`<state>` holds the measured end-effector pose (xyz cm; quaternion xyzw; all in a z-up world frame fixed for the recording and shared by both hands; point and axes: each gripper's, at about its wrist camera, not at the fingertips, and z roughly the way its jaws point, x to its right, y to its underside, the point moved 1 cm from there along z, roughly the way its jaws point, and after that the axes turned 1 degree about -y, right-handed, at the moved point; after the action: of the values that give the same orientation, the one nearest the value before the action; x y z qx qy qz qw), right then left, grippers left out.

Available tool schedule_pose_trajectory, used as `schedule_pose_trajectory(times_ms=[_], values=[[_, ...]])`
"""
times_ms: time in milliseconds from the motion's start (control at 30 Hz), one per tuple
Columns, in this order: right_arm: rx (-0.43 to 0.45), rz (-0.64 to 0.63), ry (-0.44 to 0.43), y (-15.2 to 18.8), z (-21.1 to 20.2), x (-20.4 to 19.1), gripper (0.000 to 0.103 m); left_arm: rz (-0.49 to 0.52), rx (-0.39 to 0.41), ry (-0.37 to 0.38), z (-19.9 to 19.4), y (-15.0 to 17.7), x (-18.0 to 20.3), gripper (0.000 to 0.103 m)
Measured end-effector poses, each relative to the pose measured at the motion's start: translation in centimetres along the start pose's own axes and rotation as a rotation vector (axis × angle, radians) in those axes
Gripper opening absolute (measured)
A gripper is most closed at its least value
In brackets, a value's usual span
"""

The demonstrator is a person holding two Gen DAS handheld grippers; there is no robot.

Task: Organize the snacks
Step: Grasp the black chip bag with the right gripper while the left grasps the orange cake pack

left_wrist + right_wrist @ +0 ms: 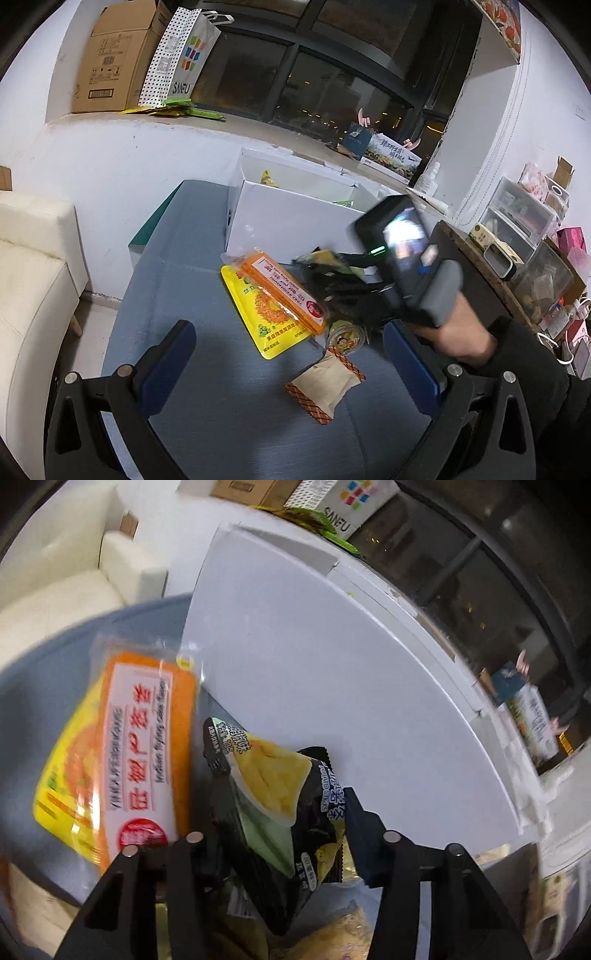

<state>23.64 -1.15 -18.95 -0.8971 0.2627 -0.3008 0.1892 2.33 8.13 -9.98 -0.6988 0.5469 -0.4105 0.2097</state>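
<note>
Snacks lie scattered on our grey-blue surface [207,402], a matte, faintly brushed top. Our right tongs [280,834] pinch a glossy black potato-chip bag [291,812], crinkled, with a serrated seal, just before the smooth white cardboard box [332,686]. Beside it a flat orange packet [147,746] in clear film rests on a shiny yellow pouch [266,325]. Our left tongs [291,354] stand spread and empty, blue-padded, above a papery beige sachet [325,384] with patterned ends. Behind stand a cream sofa [29,280], a white wall ledge [155,129] and a dark window [317,81].
</note>
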Motion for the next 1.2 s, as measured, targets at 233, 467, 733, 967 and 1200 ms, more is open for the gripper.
schedule_pose_trajectory(times_ms=[233,467,733,967,1200], values=[[0.183,0.405,-0.313,2.6,-6.5,6.0,0.048,-0.052,-0.070,0.042,3.4,-0.3,-0.6,0.103],[0.371,0.662,-0.488,7.3,-13.3,10.6,0.048,-0.182,-0.175,0.070,11.3,-2.0,-3.0,0.103],[0.437,0.730,-0.516,10.4,-15.8,11.1,0.048,-0.197,-0.208,0.026,16.4,-3.0,-2.8,0.101],[0.431,0.769,-0.520,11.4,-14.6,11.4,0.048,-0.006,-0.191,-0.118,18.4,-4.1,0.5,0.053],[0.439,0.784,-0.529,12.1,-14.8,11.7,0.048,0.046,-0.152,-0.034,16.1,-5.6,1.5,0.027]])
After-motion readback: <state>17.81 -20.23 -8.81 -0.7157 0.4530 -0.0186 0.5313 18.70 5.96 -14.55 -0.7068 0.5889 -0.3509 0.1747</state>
